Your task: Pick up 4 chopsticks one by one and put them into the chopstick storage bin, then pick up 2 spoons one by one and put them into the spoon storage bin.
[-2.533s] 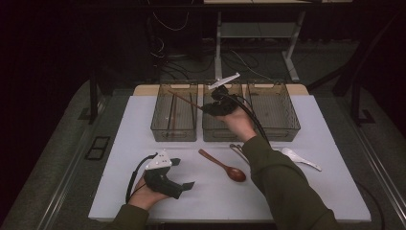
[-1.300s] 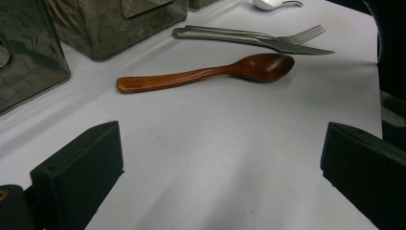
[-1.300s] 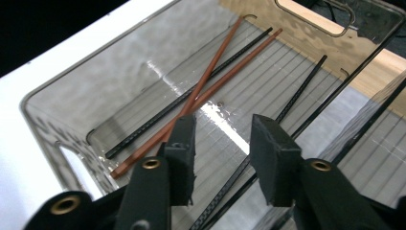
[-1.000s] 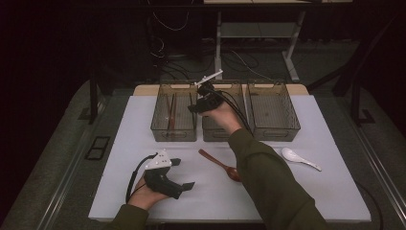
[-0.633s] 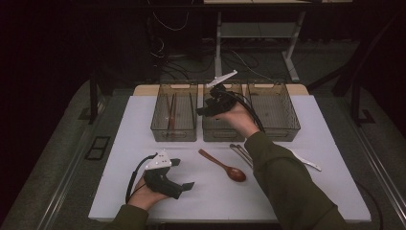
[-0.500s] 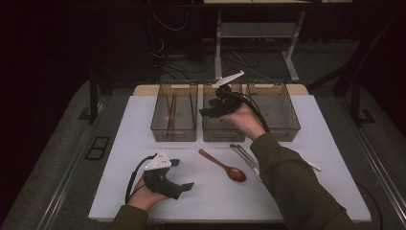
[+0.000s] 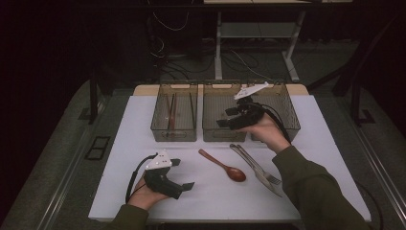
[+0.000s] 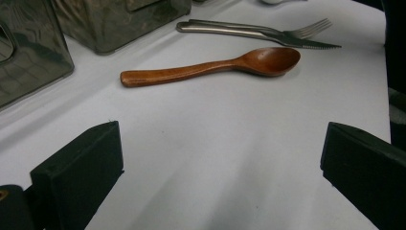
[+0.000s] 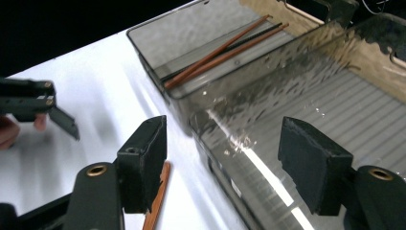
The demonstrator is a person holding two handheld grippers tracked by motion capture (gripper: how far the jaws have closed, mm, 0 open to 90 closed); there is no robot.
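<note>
The left claw [image 7: 184, 175] rests on the desk [image 7: 143, 124], jaws apart and empty. Beyond it lies the spoon [image 7: 223, 166]: light, stiff wood, best pinched mid-handle. Farther, the right claw [image 7: 224, 118] hovers over the bins [image 7: 225, 136], opening, empty.

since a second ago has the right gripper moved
Yes. The right gripper has gone right, from over the left bin to the middle bin; its jaws have been opening, empty.

Three clear bins [image 7: 174, 135], two chopsticks [image 9: 225, 49], one wooden spoon [image 7: 223, 166], one fork [image 7: 256, 165], one knife [image 7: 261, 173].
</note>
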